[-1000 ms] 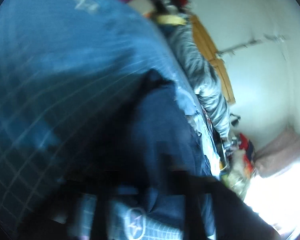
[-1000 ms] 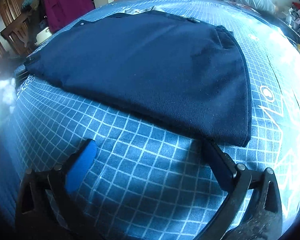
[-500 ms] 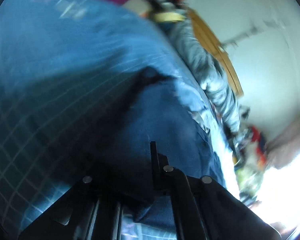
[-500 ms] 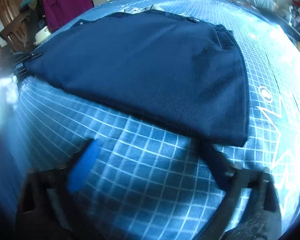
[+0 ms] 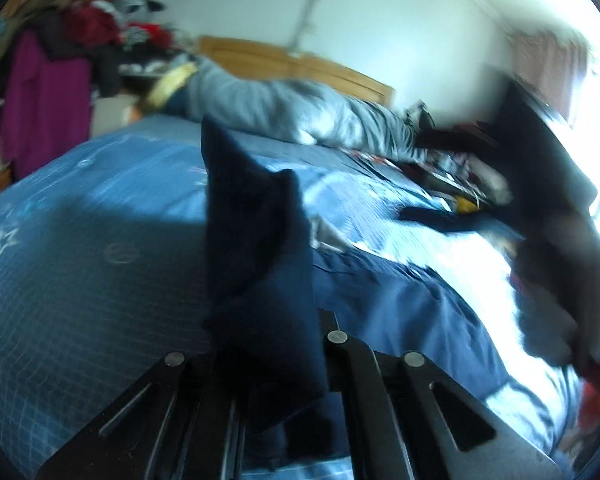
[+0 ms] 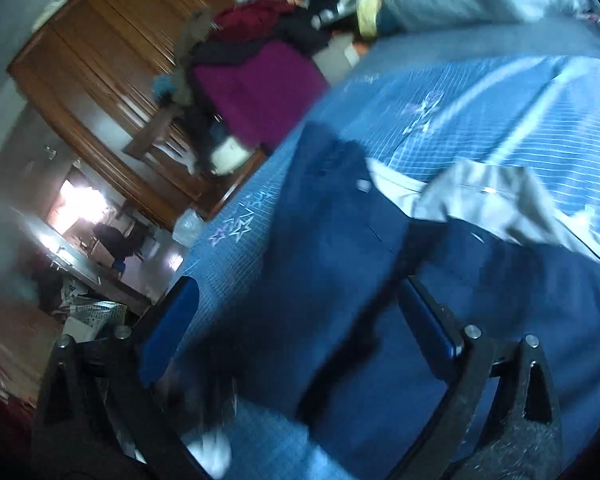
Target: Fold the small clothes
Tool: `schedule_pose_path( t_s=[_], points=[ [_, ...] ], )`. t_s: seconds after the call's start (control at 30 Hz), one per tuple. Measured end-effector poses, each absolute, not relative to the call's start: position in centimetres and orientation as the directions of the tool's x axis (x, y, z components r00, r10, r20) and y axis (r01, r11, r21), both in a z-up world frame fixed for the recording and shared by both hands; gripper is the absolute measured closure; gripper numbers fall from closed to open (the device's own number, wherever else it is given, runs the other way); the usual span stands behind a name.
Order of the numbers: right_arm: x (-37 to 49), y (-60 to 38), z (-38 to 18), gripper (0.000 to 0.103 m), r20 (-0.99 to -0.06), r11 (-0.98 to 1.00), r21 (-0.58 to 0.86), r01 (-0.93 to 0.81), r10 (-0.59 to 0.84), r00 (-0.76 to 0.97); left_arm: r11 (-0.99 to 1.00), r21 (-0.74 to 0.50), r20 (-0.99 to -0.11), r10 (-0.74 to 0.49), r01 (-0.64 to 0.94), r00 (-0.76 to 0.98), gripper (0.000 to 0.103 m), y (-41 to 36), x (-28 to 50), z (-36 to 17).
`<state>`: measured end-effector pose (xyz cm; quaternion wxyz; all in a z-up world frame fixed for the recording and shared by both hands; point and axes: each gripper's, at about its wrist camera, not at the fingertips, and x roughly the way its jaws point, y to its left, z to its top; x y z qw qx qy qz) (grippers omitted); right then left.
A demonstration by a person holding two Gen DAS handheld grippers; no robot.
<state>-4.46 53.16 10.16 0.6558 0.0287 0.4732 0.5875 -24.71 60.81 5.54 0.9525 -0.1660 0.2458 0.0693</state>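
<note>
Change: since a second ago the navy garment had come up off the bed in the left gripper, and the right gripper had swung from the flat cloth towards the bed's edge.
Left gripper: clamped on a bunched fold of the garment at lower centre of its frame, the cloth standing up in a peak between the fingers.
Right gripper: fingers spread wide, holding nothing, with the garment's dark cloth lying between and under them.
Garment: partly lifted, the rest draped on the blue grid-pattern bedspread; its pale lining showed at centre right of the right view.
Bed: a grey quilt lay along the far side by the wooden headboard.
Room: a purple garment hung in a heap of clothes at upper centre of the right view, a wooden wardrobe at upper left.
Blur: both views smeared; the dark shape at right of the left view could not be made out.
</note>
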Motion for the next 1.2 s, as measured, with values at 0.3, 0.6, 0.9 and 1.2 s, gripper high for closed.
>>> schedule_pose_path(
  t_s=[0.3,0.6,0.9,1.2],
  points=[
    [1.3,51.0,2.8,0.089,-0.645,0.511,0.610,-0.605,0.764,-0.005,0.971,-0.231,-0.564,-0.089,-0.054,0.821,0.100,54.8,-20.3,4.8],
    [3.9,34.1,3.2,0.091,-0.560,0.535,0.678,-0.504,0.820,0.117,0.943,-0.232,-0.585,-0.332,0.239,0.740,0.095,44.2,-14.4,5.8],
    [7.4,28.4,-1.3,0.089,-0.602,0.572,0.713,-0.406,0.796,0.064,0.922,-0.235,-0.706,-0.380,0.308,0.598,0.086,37.9,-8.5,0.8],
    [5.6,24.6,0.0,0.041,-0.605,0.573,0.724,-0.384,0.795,0.045,0.907,-0.216,-0.701,-0.402,0.362,0.589,0.063,36.8,-12.9,2.6]
  ],
)
